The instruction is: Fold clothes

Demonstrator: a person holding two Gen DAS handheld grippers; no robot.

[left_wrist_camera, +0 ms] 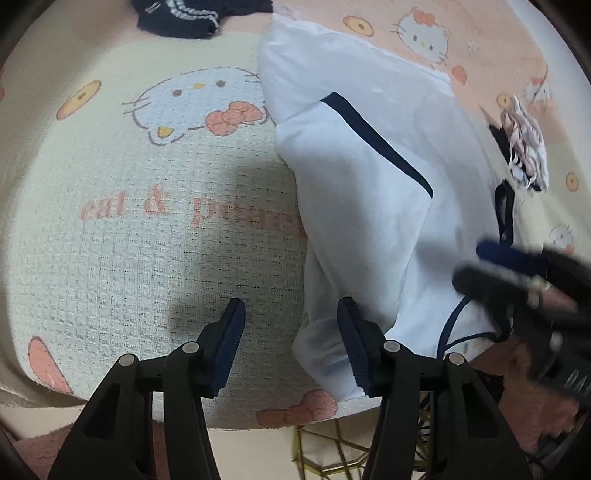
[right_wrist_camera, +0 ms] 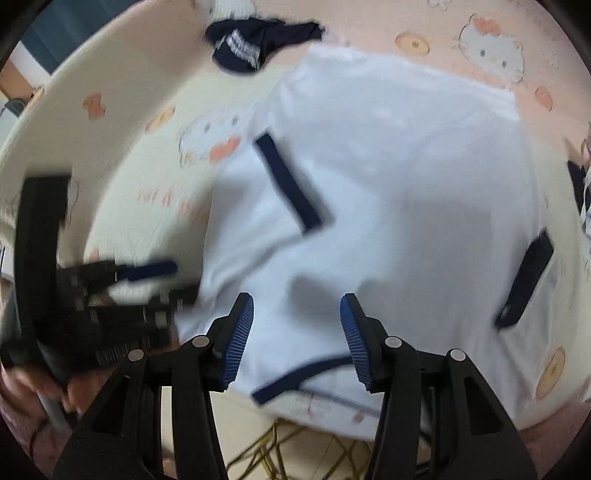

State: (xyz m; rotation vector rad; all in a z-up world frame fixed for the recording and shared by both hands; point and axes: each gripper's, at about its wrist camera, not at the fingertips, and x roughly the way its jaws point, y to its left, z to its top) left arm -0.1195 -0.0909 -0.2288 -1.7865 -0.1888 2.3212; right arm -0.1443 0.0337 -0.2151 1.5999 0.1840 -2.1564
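Both the left gripper (left_wrist_camera: 291,314) and right gripper (right_wrist_camera: 297,310) hang wide open, holding nothing, over the near edge of the white shirt (right_wrist_camera: 388,177) on the blanket (left_wrist_camera: 147,240).

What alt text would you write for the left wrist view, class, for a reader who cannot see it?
A white shirt with navy trim lies on a cartoon-cat blanket, one sleeve folded inward. The open left tool hovers at its near edge, holding nothing; the right tool enters blurred from the right. A dark garment lies beyond.
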